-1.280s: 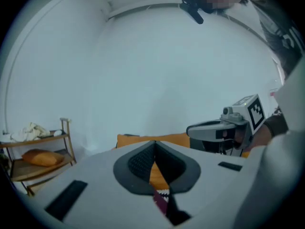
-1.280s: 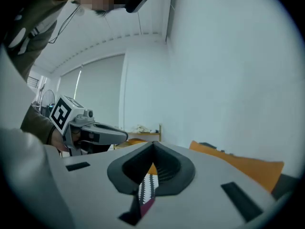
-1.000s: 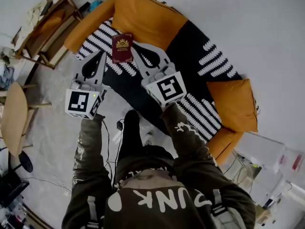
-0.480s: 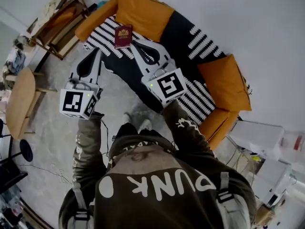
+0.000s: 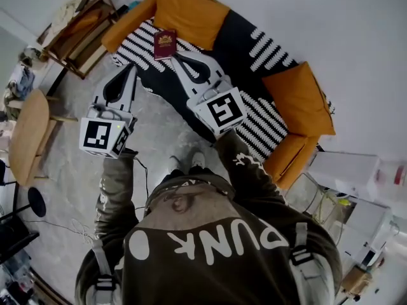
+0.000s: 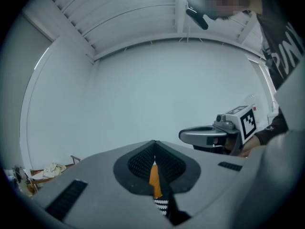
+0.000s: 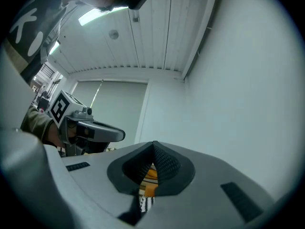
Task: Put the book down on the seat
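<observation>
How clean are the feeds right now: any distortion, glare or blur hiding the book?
Head view: strong fisheye bend, even light, sharp; the book lies plain on the striped seat. Left gripper view: dark round vignette, its shut jaws fill the bottom, bare wall beyond. Right gripper view: same vignette, mild glare from a ceiling light; no book in either.

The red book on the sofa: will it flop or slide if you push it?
The book looks small and thin, so it is probably light. It lies flat with straight edges, so it is likely fairly stiff. On the soft striped seat it would probably drag rather than slide, and it should not roll.
</observation>
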A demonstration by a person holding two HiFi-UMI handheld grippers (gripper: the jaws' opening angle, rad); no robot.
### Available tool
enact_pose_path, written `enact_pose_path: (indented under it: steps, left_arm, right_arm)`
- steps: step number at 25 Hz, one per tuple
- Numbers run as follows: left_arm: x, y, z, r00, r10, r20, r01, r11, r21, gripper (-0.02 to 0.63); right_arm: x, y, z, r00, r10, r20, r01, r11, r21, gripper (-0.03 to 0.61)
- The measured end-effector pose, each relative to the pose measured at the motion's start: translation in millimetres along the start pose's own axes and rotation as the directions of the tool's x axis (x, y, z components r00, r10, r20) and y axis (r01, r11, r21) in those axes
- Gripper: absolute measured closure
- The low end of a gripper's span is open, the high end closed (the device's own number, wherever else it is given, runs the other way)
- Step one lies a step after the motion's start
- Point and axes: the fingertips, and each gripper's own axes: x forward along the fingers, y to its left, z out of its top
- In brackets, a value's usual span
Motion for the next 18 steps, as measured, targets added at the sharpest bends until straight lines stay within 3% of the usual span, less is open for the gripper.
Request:
enact_pose_path:
  steps: [18]
  left_arm:
    - [-27, 0, 10, 1.000, 0.003, 0.023, -0.004, 1.000, 0.022, 0.609]
  right_arm:
    - [-7, 17, 18, 1.000, -0.013, 0.005, 0.013, 1.000, -0.017, 0.569]
